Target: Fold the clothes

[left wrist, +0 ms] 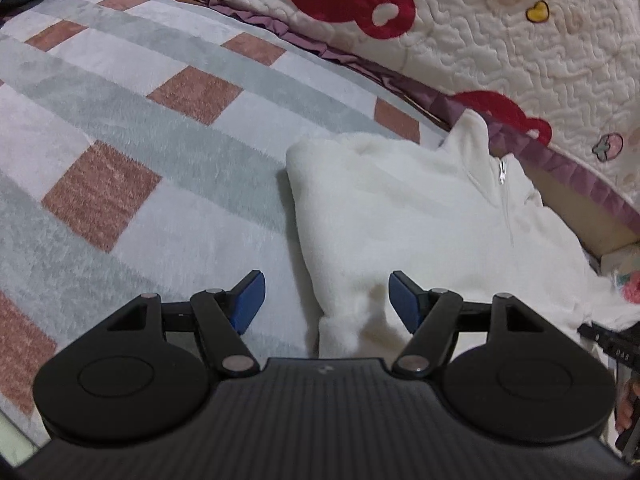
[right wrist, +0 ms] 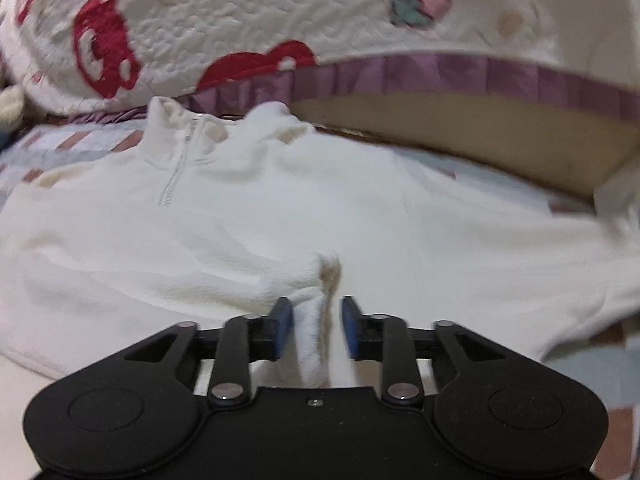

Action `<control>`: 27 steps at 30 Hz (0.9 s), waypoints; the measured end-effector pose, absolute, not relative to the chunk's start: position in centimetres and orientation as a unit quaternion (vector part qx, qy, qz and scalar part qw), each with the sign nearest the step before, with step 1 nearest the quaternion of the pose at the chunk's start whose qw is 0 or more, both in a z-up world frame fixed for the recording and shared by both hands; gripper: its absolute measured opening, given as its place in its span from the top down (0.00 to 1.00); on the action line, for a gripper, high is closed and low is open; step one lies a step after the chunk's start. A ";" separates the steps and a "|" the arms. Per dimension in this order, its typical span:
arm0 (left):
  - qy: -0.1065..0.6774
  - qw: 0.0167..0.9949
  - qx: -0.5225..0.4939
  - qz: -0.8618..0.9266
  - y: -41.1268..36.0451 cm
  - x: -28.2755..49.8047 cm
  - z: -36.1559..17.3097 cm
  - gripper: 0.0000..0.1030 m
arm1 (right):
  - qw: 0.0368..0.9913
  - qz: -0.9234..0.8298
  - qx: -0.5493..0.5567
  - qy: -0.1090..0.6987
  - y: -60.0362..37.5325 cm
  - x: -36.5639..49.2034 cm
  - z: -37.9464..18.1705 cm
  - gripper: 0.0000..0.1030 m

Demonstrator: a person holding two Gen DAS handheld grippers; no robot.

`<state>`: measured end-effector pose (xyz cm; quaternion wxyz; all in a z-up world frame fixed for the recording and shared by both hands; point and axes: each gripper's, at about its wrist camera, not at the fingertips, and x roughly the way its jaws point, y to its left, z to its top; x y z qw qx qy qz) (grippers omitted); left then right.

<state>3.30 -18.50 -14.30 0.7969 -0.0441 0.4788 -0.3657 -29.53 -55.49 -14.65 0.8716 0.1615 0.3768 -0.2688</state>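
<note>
A white fleece zip-neck pullover (left wrist: 420,220) lies flat on a checked blanket (left wrist: 140,140), collar toward the far quilt. In the left wrist view its left side is folded in, with a straight edge. My left gripper (left wrist: 326,300) is open, its blue pads (left wrist: 250,300) astride the pullover's near left corner, holding nothing. In the right wrist view the pullover (right wrist: 240,220) fills the middle. My right gripper (right wrist: 316,328) has its jaws partly apart around a raised ridge of the white fabric (right wrist: 316,336); the left pad touches it, the right pad stands clear.
A white quilt with red bear prints and a purple ruffle (left wrist: 500,40) is heaped along the far side, also in the right wrist view (right wrist: 280,12). A beige board edge (right wrist: 460,128) shows under it. The other gripper's black body (left wrist: 616,344) sits at the right.
</note>
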 end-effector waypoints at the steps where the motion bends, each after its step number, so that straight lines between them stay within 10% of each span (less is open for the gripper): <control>1: 0.478 0.798 -0.048 -0.364 -18.6 3.5 -14.4 0.34 | 0.869 -0.266 0.191 0.371 -56.0 -29.9 -14.8 0.53; 9: 0.460 0.811 -0.046 -0.359 -20.0 4.0 -15.8 0.30 | 0.850 -0.226 0.358 0.312 -59.5 -29.6 -16.7 0.33; 10: 0.455 0.814 -0.038 -0.360 -20.2 3.9 -15.8 0.31 | 0.854 -0.223 0.348 0.314 -59.8 -28.8 -16.7 0.37; 12: 0.448 0.817 -0.018 -0.363 -20.6 3.6 -15.8 0.39 | 0.881 -0.212 0.287 0.310 -59.2 -27.3 -15.5 0.78; 22: 0.435 0.822 0.030 -0.366 -21.5 2.9 -15.5 0.47 | 0.891 -0.242 0.056 0.381 -56.7 -25.7 -15.7 0.83; 27: 0.442 0.817 0.000 -0.370 -21.0 3.5 -15.8 0.46 | 0.887 -0.250 0.037 0.386 -58.3 -25.2 -13.8 0.45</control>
